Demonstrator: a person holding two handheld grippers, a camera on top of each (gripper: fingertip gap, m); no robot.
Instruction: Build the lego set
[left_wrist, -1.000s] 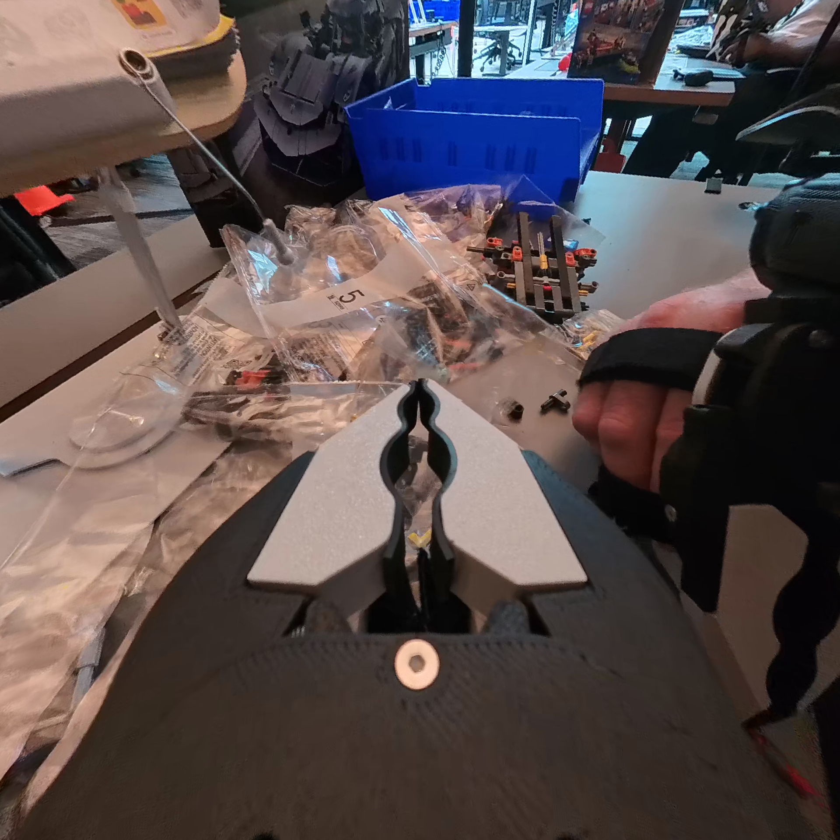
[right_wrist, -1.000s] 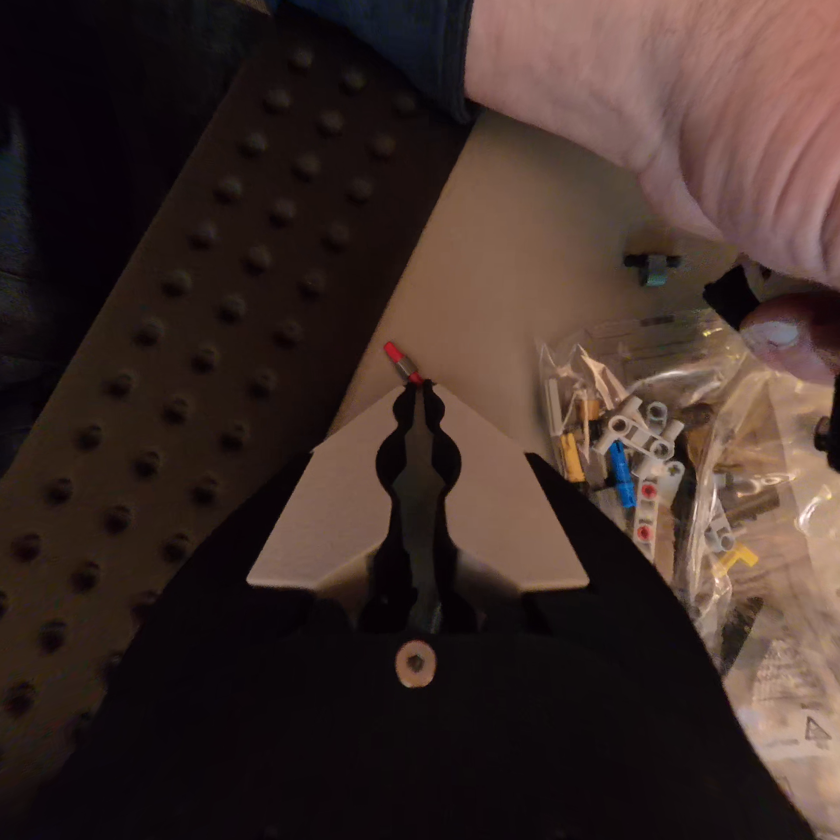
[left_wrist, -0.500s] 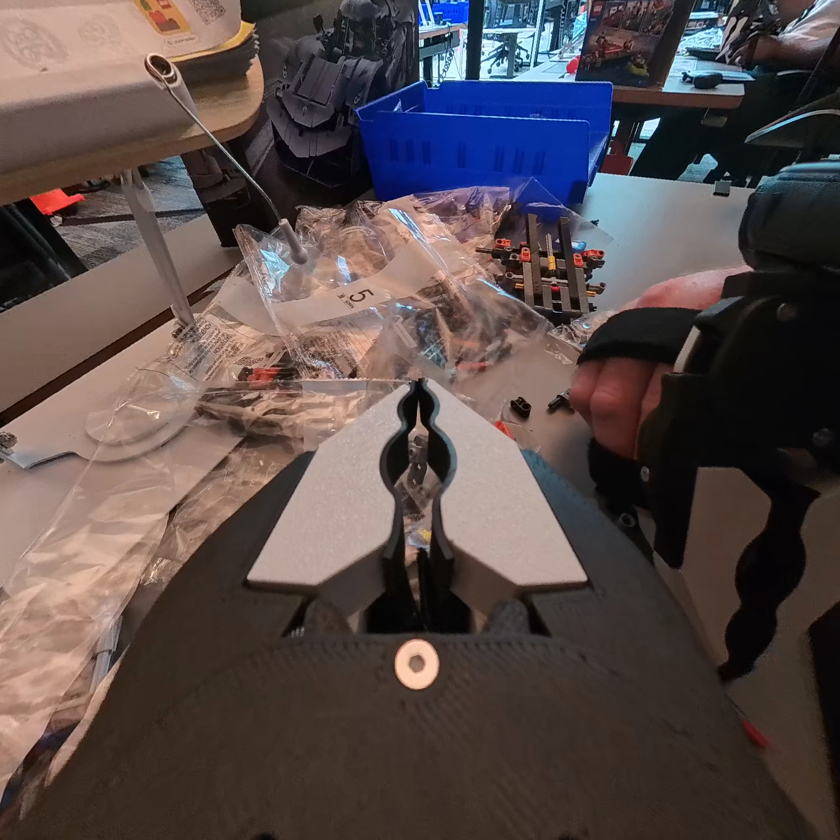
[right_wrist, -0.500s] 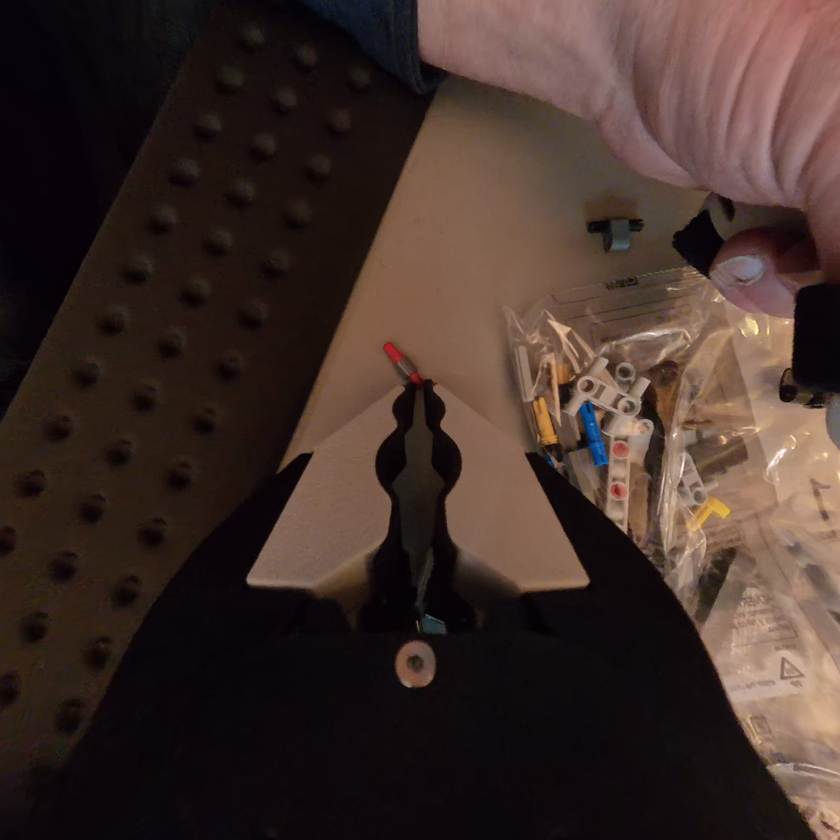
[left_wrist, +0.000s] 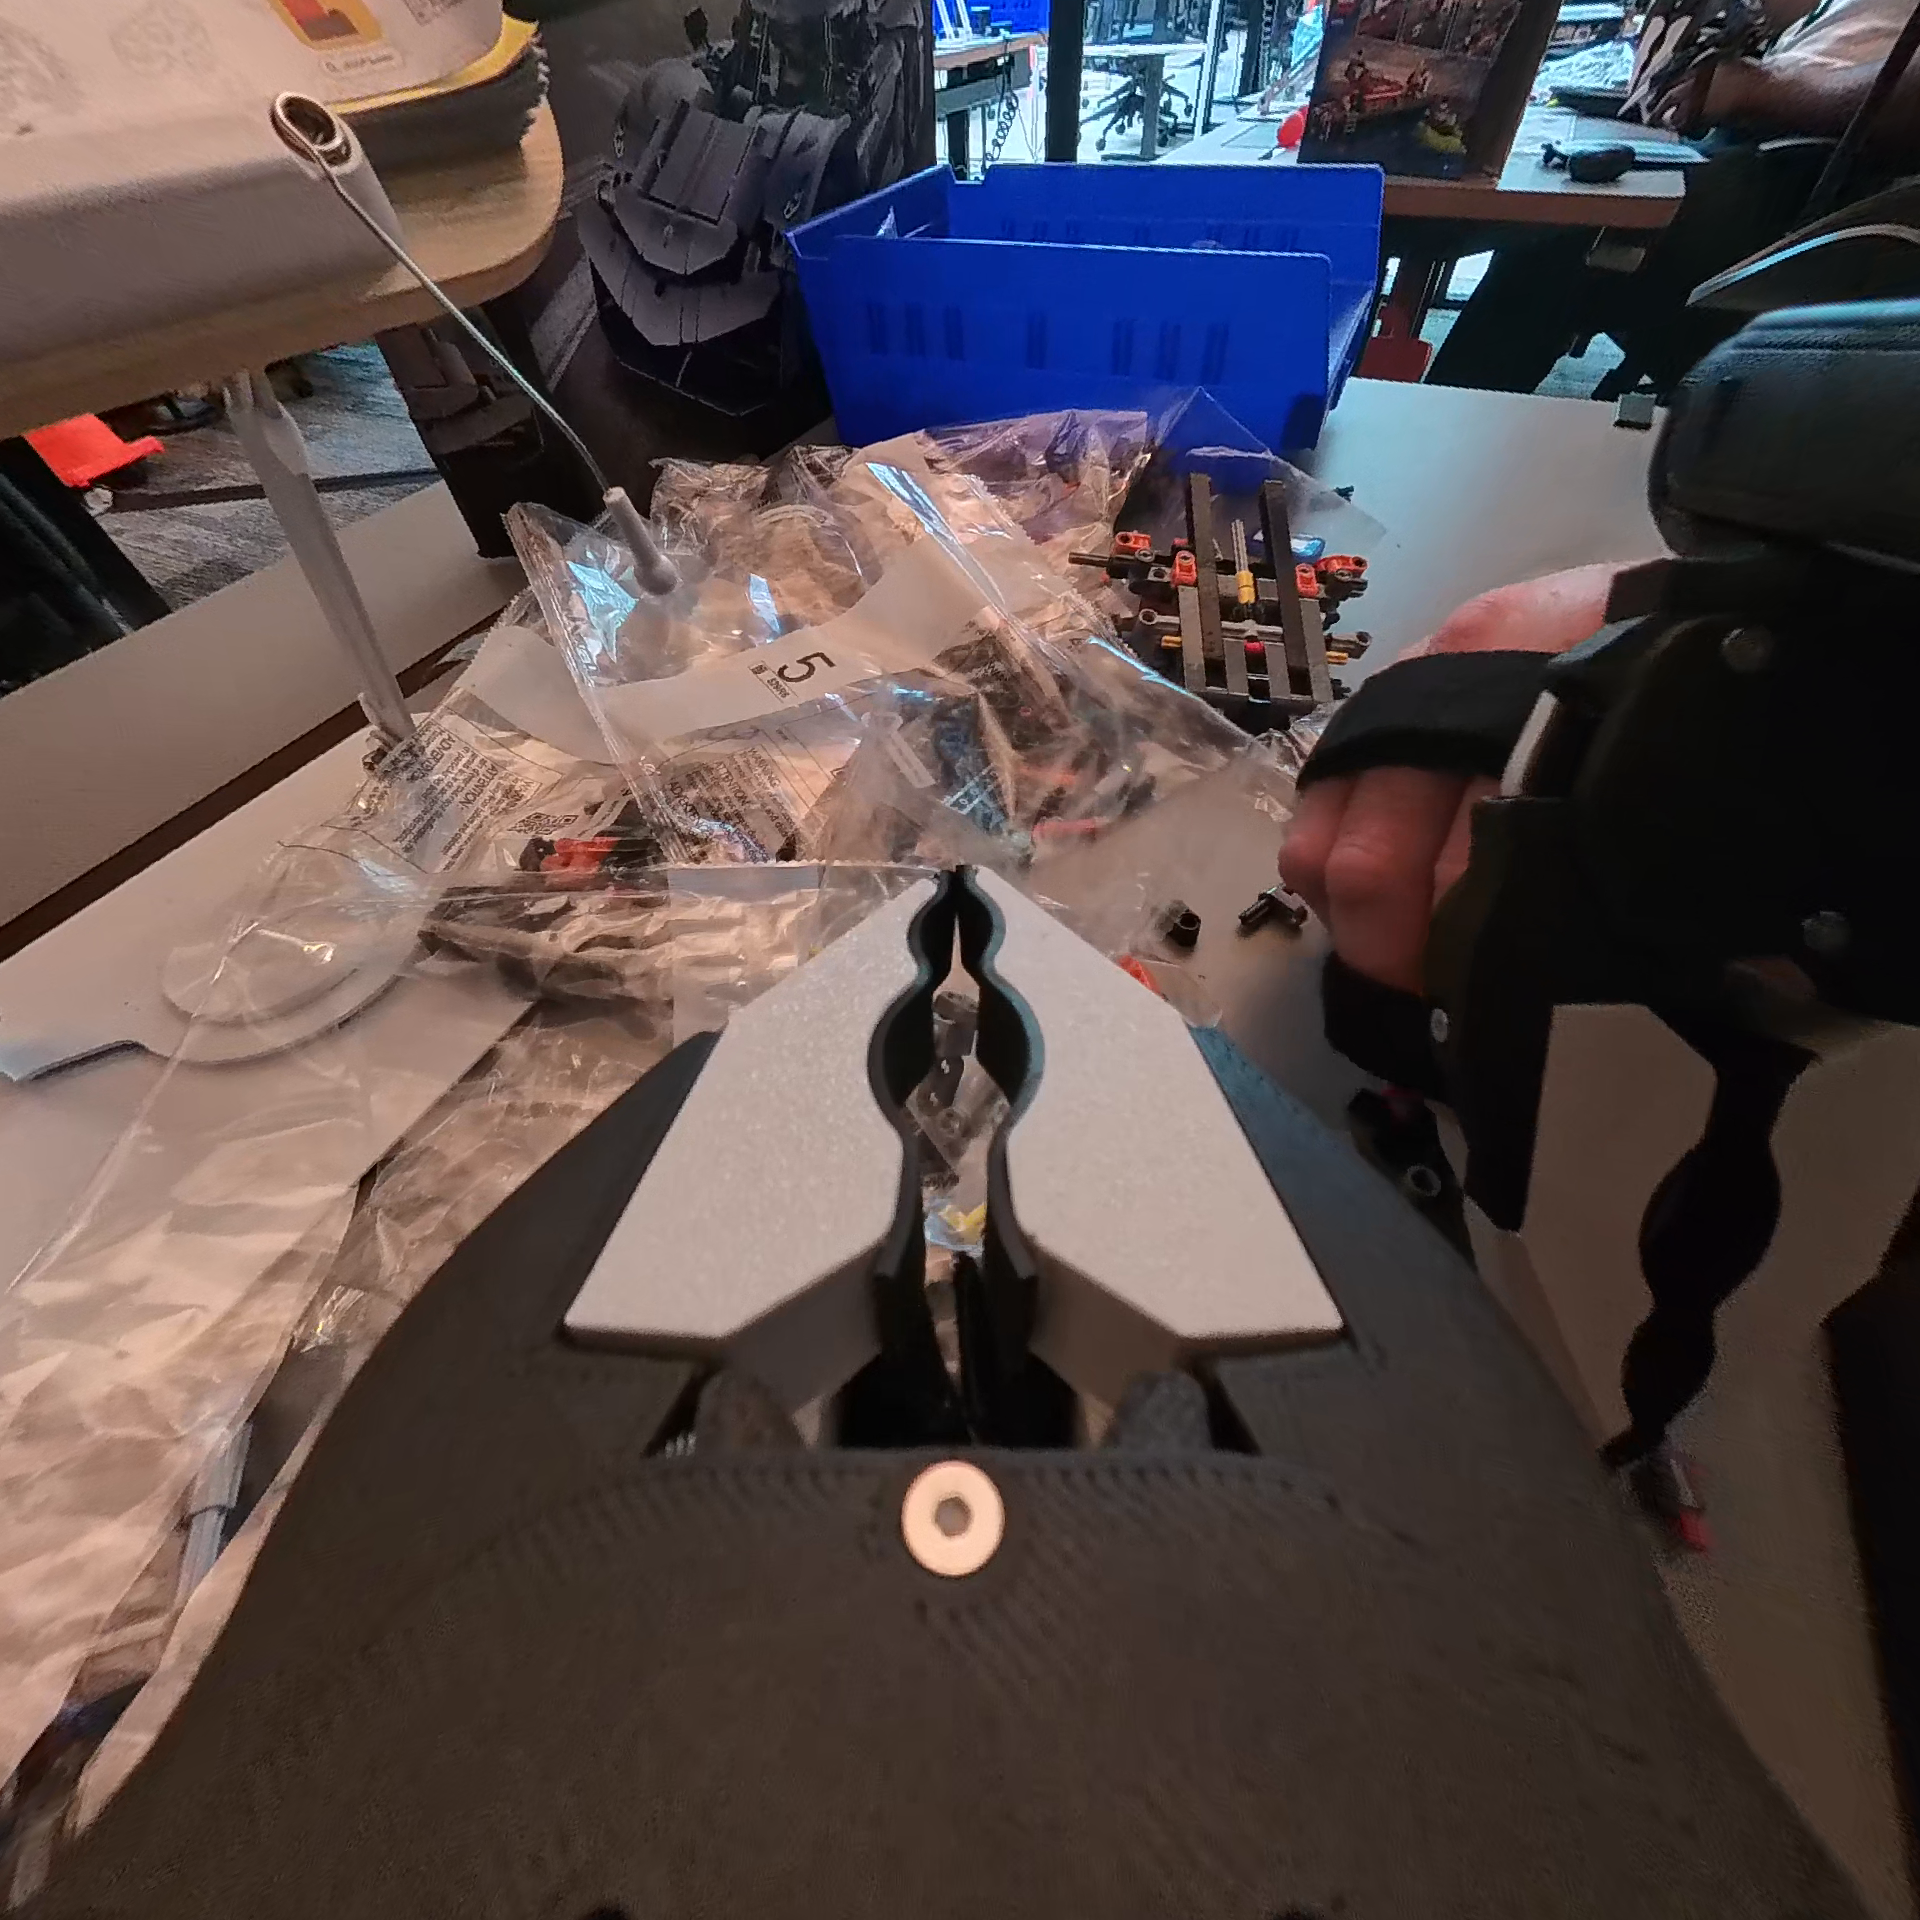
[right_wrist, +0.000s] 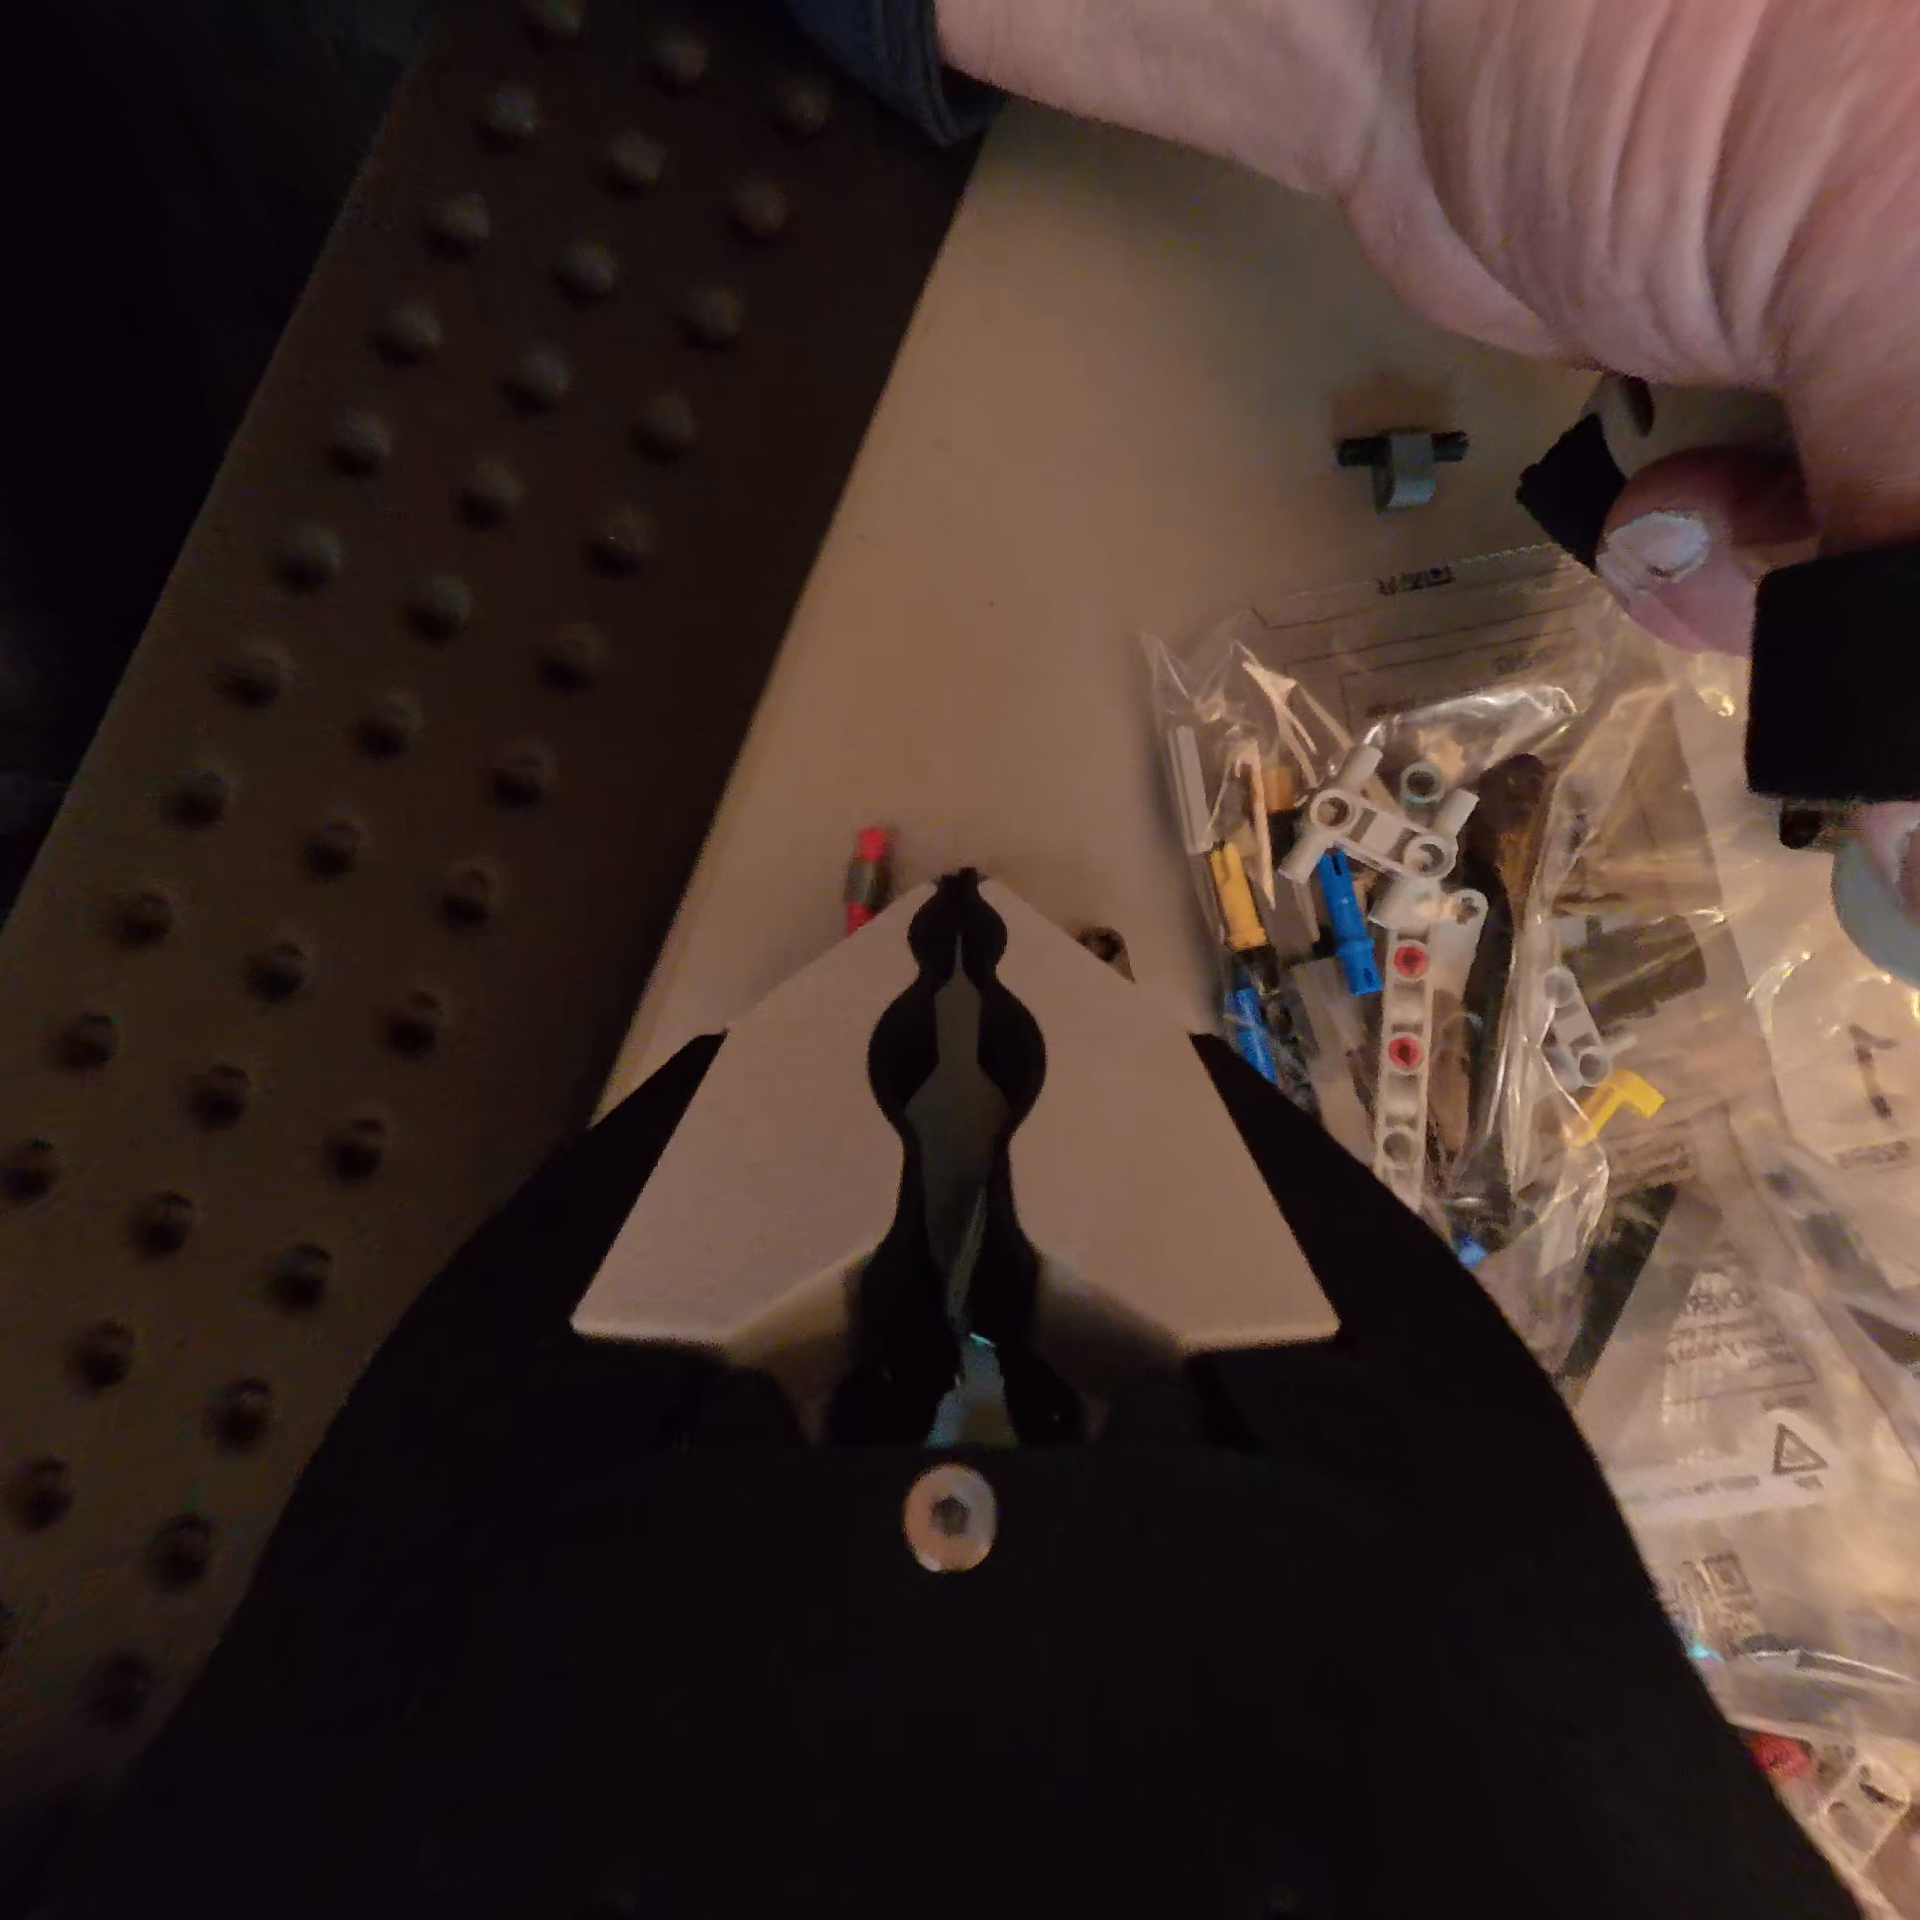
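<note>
Right gripper (right_wrist: 964, 881) first: the tips are pressed together and there's nothing between them now. Half a second back the little red-and-grey pin (right_wrist: 869, 879) was pinched right at the tips and sticking out; now it's lying loose on the tan table (right_wrist: 1039, 520), just to the left of the tips and close to the table edge, pointing roughly away from the camera. A small dark piece (right_wrist: 1415, 948) peeks out just past the right finger. Over to the right there's a clear bag of mixed parts (right_wrist: 1455, 935), grey, blue and yellow bits inside, and a grey-and-black connector (right_wrist: 1397, 468) sits alone on the table above it. The left hand (right_wrist: 1558, 208) fills the top right of that view, thumb hooked in a black strap.

Left gripper (left_wrist: 958, 878): tips touching too, holding nothing that I can see, hovering over a pile of clear plastic bags (left_wrist: 727, 727), same as before really, just shifted a touch. In that view the right hand (left_wrist: 1382, 842) with its black gripper is off to the right, two tiny black pieces (left_wrist: 1226, 916) on the table beside its fingers. The half-built black frame (left_wrist: 1242, 613) with red and yellow pins sits further back, in front of a blue bin (left_wrist: 1091, 301)
</note>
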